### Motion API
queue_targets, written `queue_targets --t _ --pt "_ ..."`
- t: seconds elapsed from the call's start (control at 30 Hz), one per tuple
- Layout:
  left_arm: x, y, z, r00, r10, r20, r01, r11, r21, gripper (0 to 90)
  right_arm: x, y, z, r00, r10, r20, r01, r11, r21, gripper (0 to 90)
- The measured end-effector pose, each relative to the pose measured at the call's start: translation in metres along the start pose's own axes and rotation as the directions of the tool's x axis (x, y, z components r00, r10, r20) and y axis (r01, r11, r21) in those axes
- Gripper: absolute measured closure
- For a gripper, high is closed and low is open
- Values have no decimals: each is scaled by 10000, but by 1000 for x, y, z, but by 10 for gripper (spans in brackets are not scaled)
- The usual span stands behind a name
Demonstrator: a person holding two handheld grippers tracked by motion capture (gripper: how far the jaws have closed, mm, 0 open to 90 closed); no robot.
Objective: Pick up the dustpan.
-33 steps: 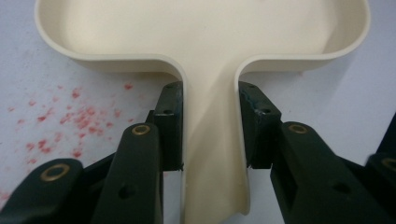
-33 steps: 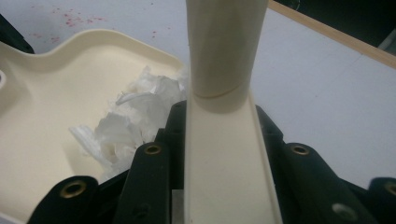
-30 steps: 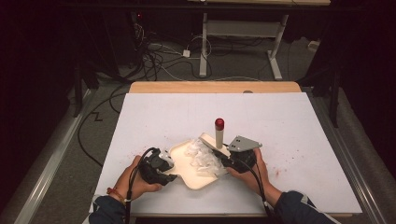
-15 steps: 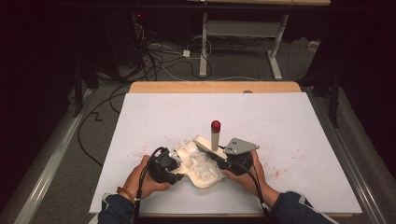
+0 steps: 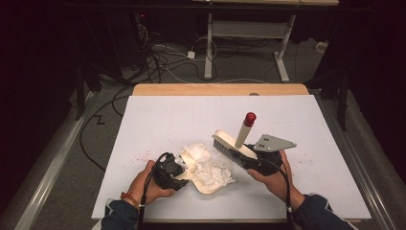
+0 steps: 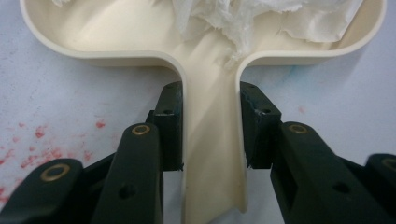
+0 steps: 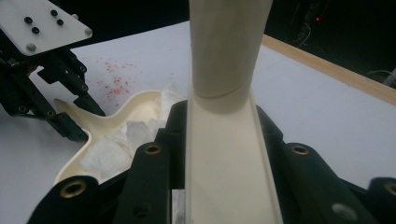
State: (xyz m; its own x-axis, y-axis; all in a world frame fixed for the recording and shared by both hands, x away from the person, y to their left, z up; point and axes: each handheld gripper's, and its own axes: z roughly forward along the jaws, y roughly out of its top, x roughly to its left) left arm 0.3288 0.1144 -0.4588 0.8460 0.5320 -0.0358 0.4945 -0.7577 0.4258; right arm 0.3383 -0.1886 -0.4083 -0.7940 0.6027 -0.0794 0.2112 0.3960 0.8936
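Your left gripper (image 6: pixel 210 135) clamps the dustpan (image 6: pixel 93 42) handle; hold it flat. Your right gripper (image 7: pixel 219 154) grips the brush (image 5: pixel 233 145); sweep the tissue (image 5: pixel 210 165) toward 7 o'clock.

L gripper (image 5: pixel 178 168) clamped, low – R gripper (image 5: pixel 248 160) clamped, raised, tilted.

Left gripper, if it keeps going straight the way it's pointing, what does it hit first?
The left gripper already clamps the cream plastic dustpan's handle. Straight ahead lies the dustpan's tray holding crumpled white tissue paper; beyond that, probably the cream hand brush, though depth is unclear.
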Motion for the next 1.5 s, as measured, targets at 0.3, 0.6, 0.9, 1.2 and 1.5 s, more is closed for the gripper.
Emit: queue_targets --t 0.3,0.6,0.9,1.2,1.5 --pt "0 0 1 10000 39 -30 -39 10000 -8 627 -15 -7 -22 9966 678 -466 -665 9974 291 682" --pt "-1 7 5 10000 79 43 -79 10000 -23 627 -22 -28 -33 9963 -41 855 -76 9906 1364 681" --pt "-4 16 8 9998 180 86 -180 9998 41 628 -19 -44 -40 9978 150 642 -288 9753 2189 681" --pt "-12 33 16 9986 481 241 -482 9988 46 628 -5 -40 -28 9993 81 -377 -10 9831 1833 682" --pt "-17 42 21 9972 693 289 -694 9976 28 627 -3 -33 -26 9989 33 -465 30 9907 1357 681"
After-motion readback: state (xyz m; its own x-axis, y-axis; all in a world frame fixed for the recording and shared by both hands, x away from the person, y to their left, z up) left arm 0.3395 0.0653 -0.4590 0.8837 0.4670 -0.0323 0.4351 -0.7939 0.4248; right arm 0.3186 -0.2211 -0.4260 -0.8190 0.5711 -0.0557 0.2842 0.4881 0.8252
